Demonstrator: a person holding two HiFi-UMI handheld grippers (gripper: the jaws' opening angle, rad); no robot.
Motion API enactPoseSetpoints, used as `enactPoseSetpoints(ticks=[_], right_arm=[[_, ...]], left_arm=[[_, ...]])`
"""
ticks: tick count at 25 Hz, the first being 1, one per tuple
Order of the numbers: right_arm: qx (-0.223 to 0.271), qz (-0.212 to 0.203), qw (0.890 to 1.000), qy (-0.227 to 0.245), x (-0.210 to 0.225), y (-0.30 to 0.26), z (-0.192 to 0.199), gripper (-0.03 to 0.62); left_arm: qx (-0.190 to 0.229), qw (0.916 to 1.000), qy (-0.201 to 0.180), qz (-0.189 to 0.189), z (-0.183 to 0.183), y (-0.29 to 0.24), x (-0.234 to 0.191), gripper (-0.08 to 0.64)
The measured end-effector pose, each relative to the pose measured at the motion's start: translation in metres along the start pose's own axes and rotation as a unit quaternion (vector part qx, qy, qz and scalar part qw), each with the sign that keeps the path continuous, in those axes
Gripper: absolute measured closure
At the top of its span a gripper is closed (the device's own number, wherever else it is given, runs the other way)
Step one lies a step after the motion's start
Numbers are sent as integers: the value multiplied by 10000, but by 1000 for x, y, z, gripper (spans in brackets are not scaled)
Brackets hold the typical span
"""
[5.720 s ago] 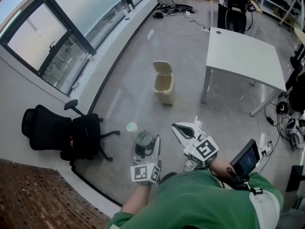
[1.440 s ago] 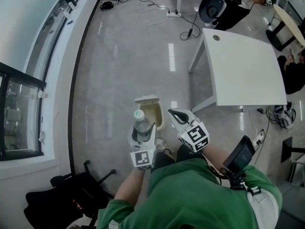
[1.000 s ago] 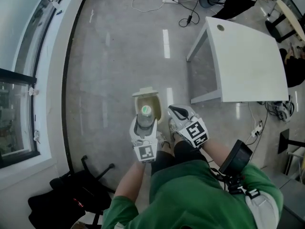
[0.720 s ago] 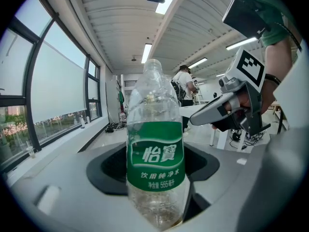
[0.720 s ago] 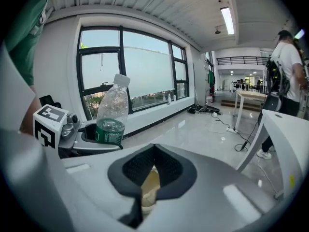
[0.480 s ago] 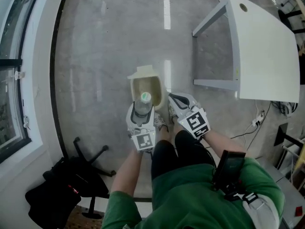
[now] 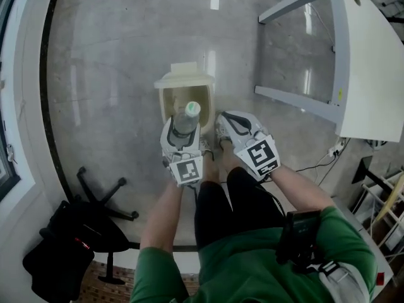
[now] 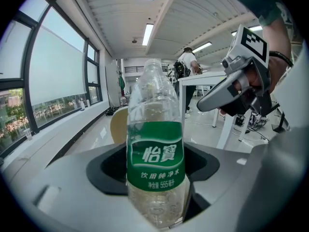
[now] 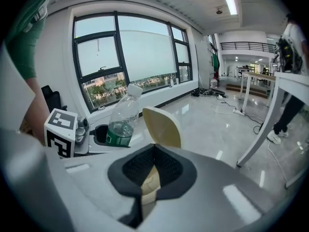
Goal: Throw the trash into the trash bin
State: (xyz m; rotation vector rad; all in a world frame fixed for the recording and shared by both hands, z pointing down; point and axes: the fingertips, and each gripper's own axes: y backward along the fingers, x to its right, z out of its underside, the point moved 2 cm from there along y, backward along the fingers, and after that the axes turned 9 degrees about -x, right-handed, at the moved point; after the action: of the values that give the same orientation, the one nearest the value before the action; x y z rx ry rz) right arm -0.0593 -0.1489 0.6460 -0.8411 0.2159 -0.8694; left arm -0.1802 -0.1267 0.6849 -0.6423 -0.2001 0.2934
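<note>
Nearest the person, the left gripper (image 7: 182,131) is pinching a clear plastic bottle (image 7: 187,115) with a green label, its jaws clamping the lower body just under the label while the neck and cap are sticking out ahead. Just beside it, the right gripper (image 7: 231,122) is riding along with its jaws pressed together on nothing; only the beige bin is showing through the hollow between its pads. Directly beyond both, the bin (image 7: 163,103) is standing on the grey floor (image 7: 113,49) with its lid (image 7: 184,76) tipped up at the far side, leaving the mouth open. This is what has been changing: a few seconds ago the bin was sitting well across the floor, and over the last second the person has been closing in, so that the capped end of the bottle is now hanging over the open mouth instead of short of it. The carrying is looking finished, and what is remaining seems to be the release: spreading the left jaws, perhaps tipping the bottle forward first so it is falling inside the rim and not glancing off it. Farther out, a white table (image 7: 372,62) is standing to the right and a black office chair (image 7: 69,232) is sitting back to the left, both well apart from the bin.
</note>
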Motion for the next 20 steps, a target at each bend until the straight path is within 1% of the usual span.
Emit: enactPoseSetpoints(ticks=[7,13,20], right_arm=[[-314,31,9995,0,15,-39,40,589],[-470,16,9989,58,24,-69,67,589],[-634,-81,9979,59,24,-88,81,589]], left_arm=[[-302,9994,-85,122,49,-40,6,233],[-522,9984,-213,63,86,-72,8,233],[-649,9977,-193,60,107,-93,12,233]])
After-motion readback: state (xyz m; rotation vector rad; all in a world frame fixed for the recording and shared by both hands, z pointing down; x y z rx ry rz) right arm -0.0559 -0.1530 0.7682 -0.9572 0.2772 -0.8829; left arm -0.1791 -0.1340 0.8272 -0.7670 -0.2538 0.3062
